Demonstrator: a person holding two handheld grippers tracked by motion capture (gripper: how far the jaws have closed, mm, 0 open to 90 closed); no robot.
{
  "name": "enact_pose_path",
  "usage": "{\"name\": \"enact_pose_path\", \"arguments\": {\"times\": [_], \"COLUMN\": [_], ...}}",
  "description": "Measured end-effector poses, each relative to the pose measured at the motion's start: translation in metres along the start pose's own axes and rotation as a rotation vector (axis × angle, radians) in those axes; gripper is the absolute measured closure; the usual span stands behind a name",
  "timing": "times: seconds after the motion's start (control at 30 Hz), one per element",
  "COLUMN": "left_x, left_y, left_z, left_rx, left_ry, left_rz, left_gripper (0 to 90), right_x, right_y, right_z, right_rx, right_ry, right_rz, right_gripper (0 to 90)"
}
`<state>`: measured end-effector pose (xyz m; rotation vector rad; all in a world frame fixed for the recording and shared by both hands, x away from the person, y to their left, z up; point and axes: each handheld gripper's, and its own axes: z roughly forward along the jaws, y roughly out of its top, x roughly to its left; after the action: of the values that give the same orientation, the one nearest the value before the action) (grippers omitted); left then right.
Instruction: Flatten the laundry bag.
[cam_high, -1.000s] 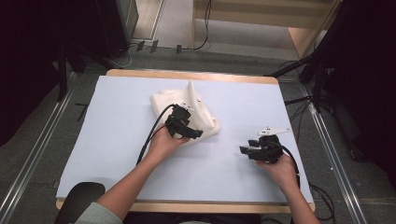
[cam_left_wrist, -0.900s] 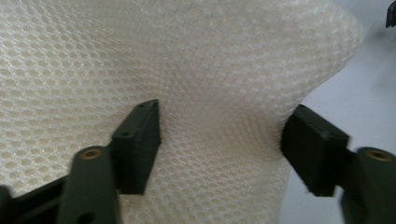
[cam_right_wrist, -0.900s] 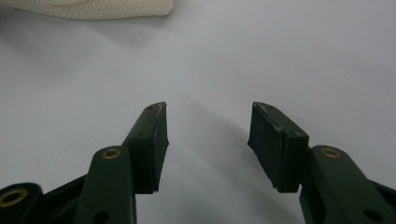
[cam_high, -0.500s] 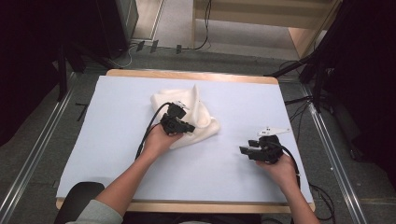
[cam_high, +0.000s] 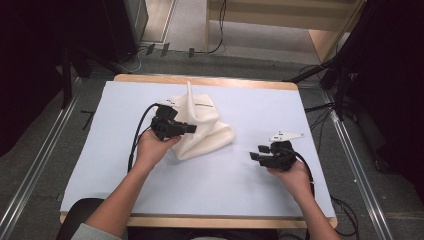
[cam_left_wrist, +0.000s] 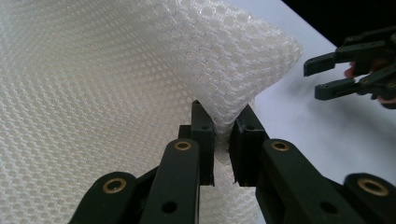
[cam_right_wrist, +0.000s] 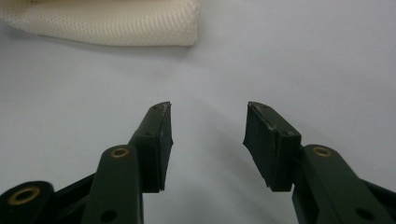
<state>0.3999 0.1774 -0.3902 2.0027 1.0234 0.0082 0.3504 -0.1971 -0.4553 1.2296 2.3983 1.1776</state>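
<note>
The pale blue tabletop (cam_high: 210, 185) carries a white mesh cloth (cam_high: 202, 127) left of centre. The left tool (cam_left_wrist: 223, 140) is clamped on a pinched fold of the cloth. Well right of the cloth, the right tool (cam_right_wrist: 208, 135) gapes wide, holding nothing. The left gripper view reveals the cloth's honeycomb weave.
</note>
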Motion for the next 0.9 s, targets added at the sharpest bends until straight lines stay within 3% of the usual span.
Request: {"name": "enact_pose_path", "arguments": {"times": [0.2, 0.5, 0.9], "left_x": [0.003, 0.006, 0.023], "left_y": [-0.009, -0.027, -0.054], "left_z": [-0.022, -0.047, -0.081], "left_rx": [-0.046, -0.074, -0.132], "left_ry": [0.026, 0.072, 0.130], "left_rz": [-0.027, -0.037, -0.103], "left_gripper": [83.3, 83.2, 83.6], "right_x": [0.004, 0.008, 0.009], "right_y": [0.016, 0.038, 0.059], "right_z": [0.016, 0.037, 0.071], "right_rx": [-0.004, -0.005, 0.012], "right_ry": [0.017, 0.028, 0.033], "right_rz": [-0.019, -0.033, -0.048], "right_gripper": [53.0, 49.5, 50.7]}}
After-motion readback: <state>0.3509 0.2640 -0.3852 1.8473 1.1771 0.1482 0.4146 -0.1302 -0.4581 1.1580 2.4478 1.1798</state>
